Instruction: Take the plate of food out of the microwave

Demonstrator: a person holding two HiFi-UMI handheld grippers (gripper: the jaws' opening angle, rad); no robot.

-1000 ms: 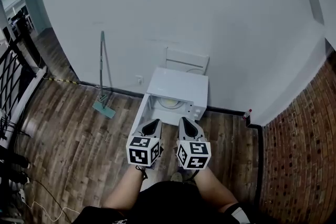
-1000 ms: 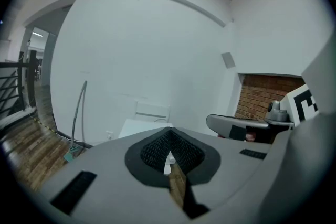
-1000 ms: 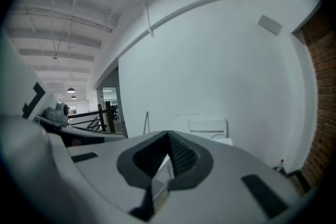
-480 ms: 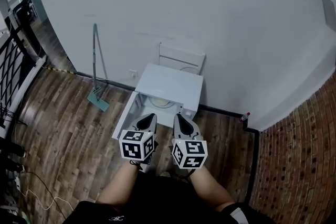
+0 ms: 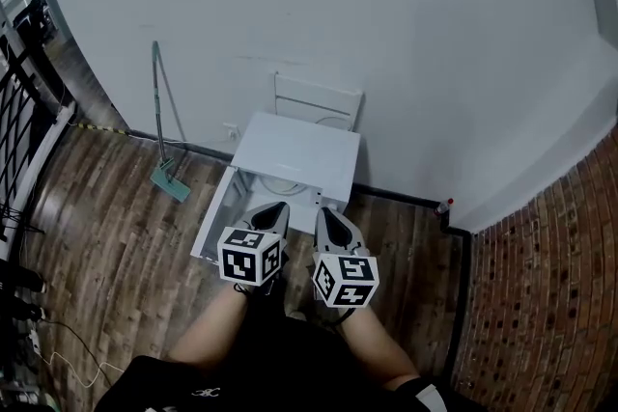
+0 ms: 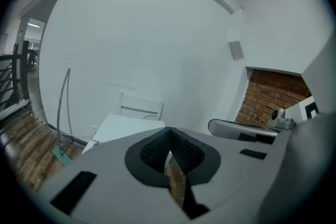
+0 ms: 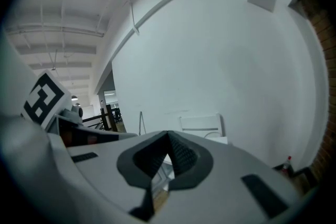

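The white microwave (image 5: 295, 152) sits on the wood floor against the white wall, its door (image 5: 213, 219) swung open to the left. Inside, part of a pale round plate (image 5: 283, 185) shows; I cannot make out any food on it. My left gripper (image 5: 273, 209) and right gripper (image 5: 323, 214) are side by side just in front of the opening, both shut and empty, pointing at it. In the left gripper view the shut left gripper (image 6: 169, 150) covers the opening and only the microwave top (image 6: 126, 126) shows. In the right gripper view the right gripper (image 7: 168, 153) also hides the cavity.
A white frame (image 5: 317, 101) leans on the wall behind the microwave. A mop (image 5: 166, 171) stands to the left, and a red-capped bottle (image 5: 444, 206) sits by the brick wall (image 5: 541, 285) on the right. A black railing (image 5: 21, 116) runs along the far left.
Both grippers have moved forward together toward the microwave's open front and sit closer to it. Their jaws have stayed shut.
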